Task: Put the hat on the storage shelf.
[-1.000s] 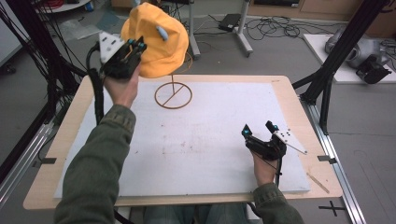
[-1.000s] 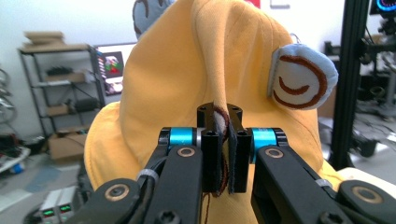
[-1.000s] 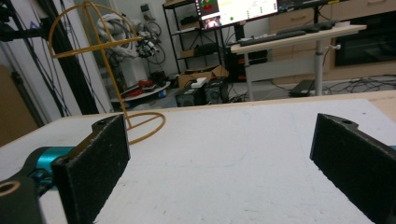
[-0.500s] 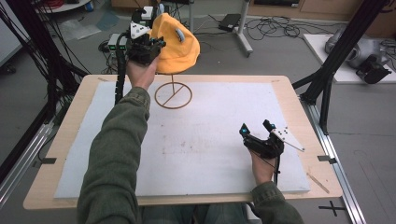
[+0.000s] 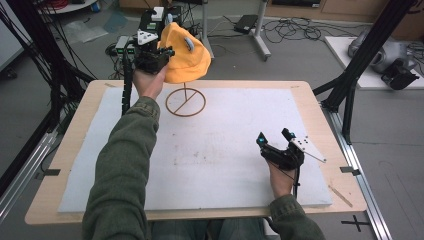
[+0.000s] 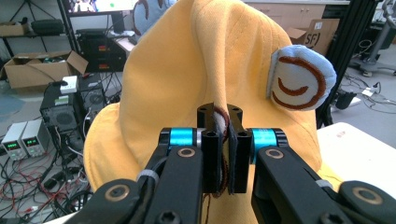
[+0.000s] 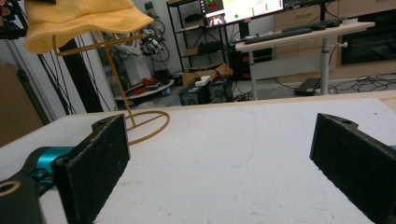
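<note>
Yellow hat (image 5: 187, 57) on wire stand (image 5: 185, 101), counter's (image 5: 320, 120) far edge | left tongs (image 6: 223, 149) clamped on hat fabric | right tongs (image 5: 274, 137) apart, idle | grasp done, lift-off remaining

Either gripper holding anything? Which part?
The left gripper is shut on a pinched fold of the yellow hat, low on its side above the brim. The right gripper is open, holding nothing.

a lab: power supplies (image 6: 23, 140), monitor (image 7: 240, 10), cables (image 5: 295, 30).
</note>
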Demonstrator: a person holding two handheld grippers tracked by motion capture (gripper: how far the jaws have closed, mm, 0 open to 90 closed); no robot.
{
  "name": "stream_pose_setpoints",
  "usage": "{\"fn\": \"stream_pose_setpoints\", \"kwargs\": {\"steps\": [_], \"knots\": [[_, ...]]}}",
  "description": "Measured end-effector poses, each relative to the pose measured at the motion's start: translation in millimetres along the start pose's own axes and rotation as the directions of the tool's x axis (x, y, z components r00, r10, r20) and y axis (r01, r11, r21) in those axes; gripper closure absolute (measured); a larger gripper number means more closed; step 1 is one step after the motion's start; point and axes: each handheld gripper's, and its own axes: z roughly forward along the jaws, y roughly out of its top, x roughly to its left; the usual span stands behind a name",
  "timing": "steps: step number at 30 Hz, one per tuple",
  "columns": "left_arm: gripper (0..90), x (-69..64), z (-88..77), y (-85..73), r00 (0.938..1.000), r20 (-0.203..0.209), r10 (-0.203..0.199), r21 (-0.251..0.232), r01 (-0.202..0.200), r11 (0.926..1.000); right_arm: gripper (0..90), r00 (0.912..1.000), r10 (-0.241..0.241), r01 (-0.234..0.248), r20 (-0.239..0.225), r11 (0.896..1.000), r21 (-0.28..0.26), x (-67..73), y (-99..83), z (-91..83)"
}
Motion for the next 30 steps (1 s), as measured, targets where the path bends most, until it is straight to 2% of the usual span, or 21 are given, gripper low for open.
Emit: {"fn": "stream_pose_setpoints", "kwargs": {"steps": [3, 5, 6, 7, 8, 9, 10, 11, 13, 14, 15, 18, 21, 25, 30], "knots": [[86.3, 0.4, 1.0, -0.6, 1.0, -0.001, -0.003, 0.007, 0.003, 1.0, 4.4, 1.0, -0.008, 0.008, 0.001, 1.0, -0.005, -0.4, 0.7, -0.4], [82.1, 0.9, 0.6, -0.6, 0.9993, -0.027, -0.026, -0.014, 0.025, 0.9996, 4.4, 1.0, -0.009, 0.009, -0.002, 1.0, -0.006, -0.6, 0.9, -0.8], [74.7, 2.6, -1.0, 0.4, 0.9984, -0.028, -0.049, -0.03, 0.048, 0.9984, 4.4, 1.0, -0.009, 0.009, 0.0, 1.0, -0.006, -0.5, 0.9, -0.9], [58.3, 3.5, -2.0, 1.1, 0.998, -0.026, -0.057, -0.036, 0.056, 0.9978, 4.4, 1.0, -0.005, 0.005, 0.001, 1.0, -0.007, -0.3, 1.2, -1.1], [58.3, 3.9, -3.4, 2.1, 0.9978, -0.034, -0.057, -0.042, 0.055, 0.9976, 4.4, 1.0, -0.005, 0.005, 0.001, 1.0, -0.007, -0.3, 1.2, -1.1], [50.6, 4.7, -6.2, 3.5, 0.9979, -0.042, -0.049, -0.047, 0.047, 0.9978, 4.4, 1.0, -0.006, 0.006, 0.001, 1.0, -0.008, -0.2, 1.4, -1.1], [36.2, 6.2, -8.8, 4.6, 0.9979, -0.044, -0.048, -0.052, 0.045, 0.9976, 4.4, 0.9999, -0.011, 0.011, 0.001, 1.0, -0.01, -0.3, 1.7, -1.3], [31.7, 7.1, -10.7, 5.3, 0.9974, -0.052, -0.049, -0.056, 0.046, 0.9974, 4.4, 0.9999, -0.01, 0.01, 0.002, 1.0, -0.011, -0.2, 1.7, -1.3], [29.3, 10.3, -16.8, 7.0, 0.9977, -0.05, -0.047, -0.056, 0.044, 0.9975, 4.4, 0.9999, -0.01, 0.01, 0.001, 1.0, -0.01, -0.3, 1.7, -1.3], [27.7, 10.6, -21.9, 8.1, 0.9973, -0.064, -0.035, -0.057, 0.031, 0.9979, 4.4, 0.9999, -0.01, 0.01, 0.002, 1.0, -0.01, -0.2, 1.7, -1.3], [25.0, 10.9, -27.4, 8.6, 0.9972, -0.072, -0.024, -0.067, 0.019, 0.9975, 4.4, 0.9999, -0.011, 0.011, 0.003, 1.0, -0.011, 0.0, 1.7, -1.2], [25.0, 10.4, -46.9, 9.0, 0.9957, -0.093, -0.002, -0.115, -0.009, 0.9933, 4.4, 0.9999, -0.016, 0.016, 0.003, 1.0, -0.011, 0.6, 2.1, -1.7], [24.9, 12.7, -73.4, 7.3, 0.9908, -0.135, 0.008, -0.163, -0.03, 0.9861, 4.4, 0.9997, -0.024, 0.024, 0.01, 1.0, -0.009, 0.5, 2.1, -1.7], [25.5, 20.4, -105.1, 2.7, 0.9852, -0.171, -0.004, -0.193, -0.029, 0.9807, 4.4, 0.9994, -0.034, 0.034, 0.012, 0.999, -0.009, 0.1, 2.7, -2.9], [24.8, 29.8, -148.9, -11.4, 0.9705, -0.241, -0.012, -0.25, -0.05, 0.9668, 4.4, 0.9989, -0.04, 0.04, 0.024, 0.999, -0.016, -0.4, 3.9, -5.0]]}}
